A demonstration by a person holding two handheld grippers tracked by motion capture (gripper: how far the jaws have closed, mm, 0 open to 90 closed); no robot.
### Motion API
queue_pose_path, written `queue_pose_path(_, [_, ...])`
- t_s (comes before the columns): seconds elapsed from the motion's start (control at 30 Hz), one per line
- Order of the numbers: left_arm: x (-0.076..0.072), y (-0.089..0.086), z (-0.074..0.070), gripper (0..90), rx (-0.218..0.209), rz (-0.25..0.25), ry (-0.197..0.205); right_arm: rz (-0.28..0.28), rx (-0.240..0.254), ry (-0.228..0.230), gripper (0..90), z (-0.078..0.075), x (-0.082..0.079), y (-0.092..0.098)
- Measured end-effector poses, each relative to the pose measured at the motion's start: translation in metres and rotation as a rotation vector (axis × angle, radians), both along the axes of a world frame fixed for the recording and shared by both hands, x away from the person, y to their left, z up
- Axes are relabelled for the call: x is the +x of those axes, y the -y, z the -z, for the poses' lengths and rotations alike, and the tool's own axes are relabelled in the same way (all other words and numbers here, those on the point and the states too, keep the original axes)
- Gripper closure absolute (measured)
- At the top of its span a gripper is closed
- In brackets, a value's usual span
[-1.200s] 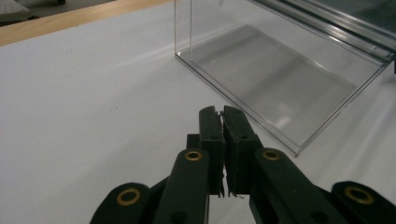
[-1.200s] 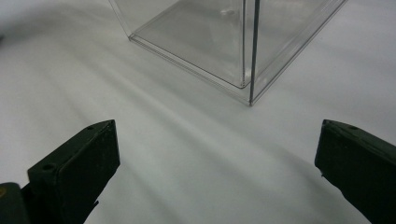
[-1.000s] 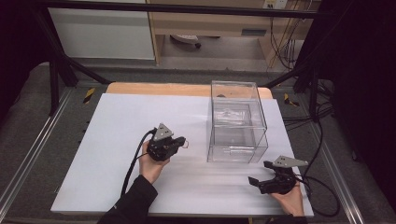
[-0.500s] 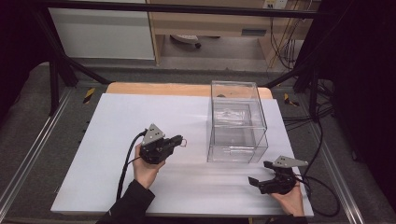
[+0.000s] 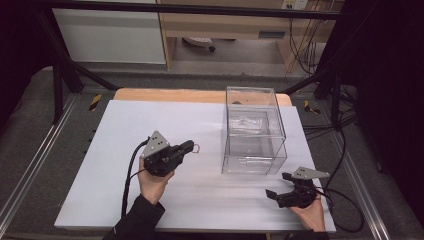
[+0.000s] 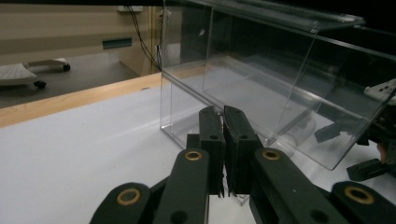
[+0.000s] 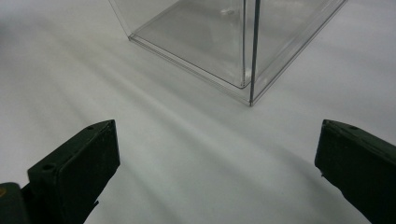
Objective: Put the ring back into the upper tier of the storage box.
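A clear plastic box [image 5: 252, 131] stands upright on the white table, right of centre. My left gripper [image 5: 190, 146] hovers left of it, pointing at the box, with its jaws shut on a small thin reddish loop [image 5: 196, 147] that sticks out at the tips. In the left gripper view the jaws [image 6: 223, 112] are pressed together in front of the box [image 6: 261, 79]. My right gripper [image 5: 277, 185] rests near the front right edge, open and holding nothing. The right gripper view shows its jaws [image 7: 217, 126] wide apart, facing a lower corner of the box [image 7: 219, 37].
The white table top [image 5: 100, 170] has a wooden strip [image 5: 165, 95] along its far edge. Black frame bars and cables [image 5: 345, 130] run along the right side. Through the box, the left gripper view shows the other gripper [image 6: 373, 135].
The left hand has shifted slightly left and turned, still pointing at the box with the loop at its tips. The right gripper has stayed in place.
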State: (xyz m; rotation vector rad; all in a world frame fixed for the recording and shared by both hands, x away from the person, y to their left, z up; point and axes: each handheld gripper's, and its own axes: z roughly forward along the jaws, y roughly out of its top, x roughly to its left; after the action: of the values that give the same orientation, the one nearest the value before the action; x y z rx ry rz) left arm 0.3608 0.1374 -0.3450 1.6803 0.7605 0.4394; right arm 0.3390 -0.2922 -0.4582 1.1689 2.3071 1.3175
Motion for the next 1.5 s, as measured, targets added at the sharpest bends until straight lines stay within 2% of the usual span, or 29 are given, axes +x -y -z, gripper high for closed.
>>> queue_pose_path(0.4, [-0.01, 0.004, -0.024, 86.4, -0.062, 0.026, 0.064, 0.002, -0.005, 0.001, 0.3, 0.0, 0.0, 0.0])
queue_pose_path(0.87, [-0.017, 0.025, -0.047, 86.4, -0.097, 0.075, 0.122, 0.003, -0.004, -0.003, 0.3, 0.0, 0.0, 0.0])
queue_pose_path(1.3, [-0.015, 0.051, -0.062, 86.4, -0.108, 0.114, 0.145, 0.003, -0.003, -0.001, 0.4, 0.0, 0.0, 0.0])
queue_pose_path(1.5, [-0.012, 0.061, -0.065, 86.4, -0.106, 0.126, 0.141, 0.003, -0.001, -0.001, 0.3, 0.0, 0.0, 0.0])
